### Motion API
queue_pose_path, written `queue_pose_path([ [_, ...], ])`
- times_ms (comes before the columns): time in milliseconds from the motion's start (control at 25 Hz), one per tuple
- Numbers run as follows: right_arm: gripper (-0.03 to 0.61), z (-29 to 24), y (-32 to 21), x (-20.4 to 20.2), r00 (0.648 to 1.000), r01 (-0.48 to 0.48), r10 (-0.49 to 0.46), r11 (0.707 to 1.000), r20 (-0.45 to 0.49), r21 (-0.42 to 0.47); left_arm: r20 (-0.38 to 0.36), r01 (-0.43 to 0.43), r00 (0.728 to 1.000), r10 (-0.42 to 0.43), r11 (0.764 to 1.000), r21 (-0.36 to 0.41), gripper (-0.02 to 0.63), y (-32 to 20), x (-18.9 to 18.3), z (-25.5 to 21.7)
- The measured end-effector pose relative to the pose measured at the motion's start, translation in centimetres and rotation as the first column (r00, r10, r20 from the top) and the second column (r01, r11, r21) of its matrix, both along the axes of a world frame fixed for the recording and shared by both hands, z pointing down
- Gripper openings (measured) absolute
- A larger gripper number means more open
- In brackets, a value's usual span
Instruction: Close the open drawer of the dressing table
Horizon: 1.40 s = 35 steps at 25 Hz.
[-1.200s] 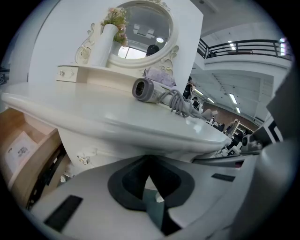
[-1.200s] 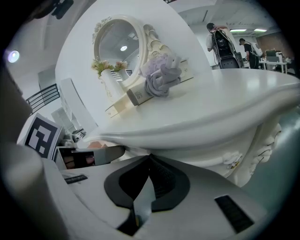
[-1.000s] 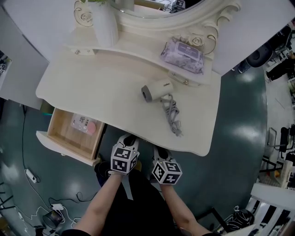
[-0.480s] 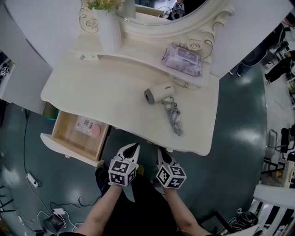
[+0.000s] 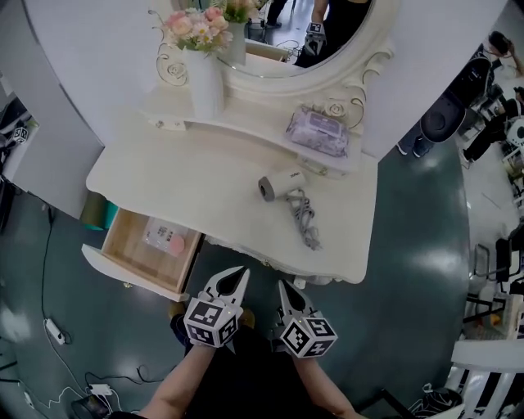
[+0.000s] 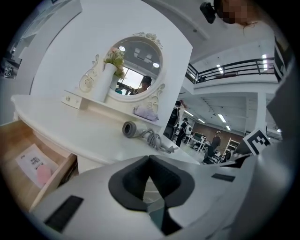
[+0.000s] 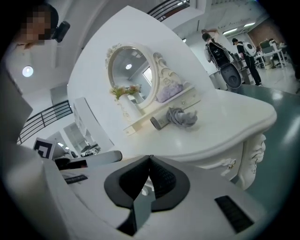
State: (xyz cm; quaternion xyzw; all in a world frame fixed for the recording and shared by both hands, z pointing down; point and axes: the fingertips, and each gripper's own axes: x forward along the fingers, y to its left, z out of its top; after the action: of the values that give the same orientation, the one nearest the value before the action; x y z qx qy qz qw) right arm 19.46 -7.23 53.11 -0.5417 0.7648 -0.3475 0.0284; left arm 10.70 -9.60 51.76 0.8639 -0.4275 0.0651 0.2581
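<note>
Just short of the dressing table's [image 5: 196, 176] curved front edge, the left gripper [image 5: 238, 277] and the right gripper [image 5: 286, 292] are held side by side, near each other, tips pointing toward the table. Each one's own view shows its two jaws pressed together at the tips with nothing caught between them, so both are clenched and empty. Neither touches the table or anything on it. The person's forearms run back from the marker cubes toward the bottom of the head view.

Ahead and to the left of the left gripper, the drawer [image 5: 123, 272] stands pulled out from under the left end of the tabletop, apart from the gripper. Its wooden inside is open to view and its white front panel faces away from the table. On the drawer's floor lies a small packet [image 5: 164, 238] with a pink patch on it; the print is too small to read.

Straight ahead of the right gripper, on the tabletop, lies a hair dryer [image 5: 278, 183] on its side, with its grey cord [image 5: 304, 223] bunched up between it and the table's front edge. Farther off beyond the hair dryer, on the raised shelf at the back, rests a purple pack [image 5: 318, 131]. Well ahead of the left gripper, at the shelf's left end, a white vase [image 5: 205, 82] stands upright with pink and cream flowers [image 5: 196, 23] in it. Behind the shelf rises the oval mirror [image 5: 303, 33] in its ornate white frame. Under the grippers and round the table is a dark green floor [image 5: 409, 245].
</note>
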Motion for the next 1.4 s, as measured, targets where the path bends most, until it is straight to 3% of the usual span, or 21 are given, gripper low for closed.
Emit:
queue_pose_path([
  [200,0.015,-4.4,0.1,0.1,0.999,-0.022,0.019,0.995,0.029,0.099,-0.038,-0.029,0.999,0.031,0.998,0.051,0.000,0.8,1.1,-3.2],
  [480,0.015,-8.9,0.7,0.0,0.998,-0.037,0.030,0.987,0.046,0.158,-0.043,-0.111,0.992,0.117,0.985,0.134,0.000,2.2,2.4,-7.5],
  [760,0.015,-12.6,0.5,-0.1,0.999,-0.035,0.044,0.954,-0.023,0.298,-0.034,-0.133,0.989,0.143,0.970,0.206,0.000,2.7,2.4,-10.4],
  [1000,0.015,-12.8,0.4,-0.3,0.999,-0.023,0.036,0.952,-0.035,0.304,-0.024,-0.126,0.991,0.134,0.967,0.222,0.000,2.9,2.3,-10.9],
  [1400,0.015,-12.7,0.0,-2.0,1.000,0.001,0.006,0.952,-0.021,0.306,-0.009,-0.049,0.999,0.052,0.973,0.227,0.000,2.6,-0.2,-11.2],
])
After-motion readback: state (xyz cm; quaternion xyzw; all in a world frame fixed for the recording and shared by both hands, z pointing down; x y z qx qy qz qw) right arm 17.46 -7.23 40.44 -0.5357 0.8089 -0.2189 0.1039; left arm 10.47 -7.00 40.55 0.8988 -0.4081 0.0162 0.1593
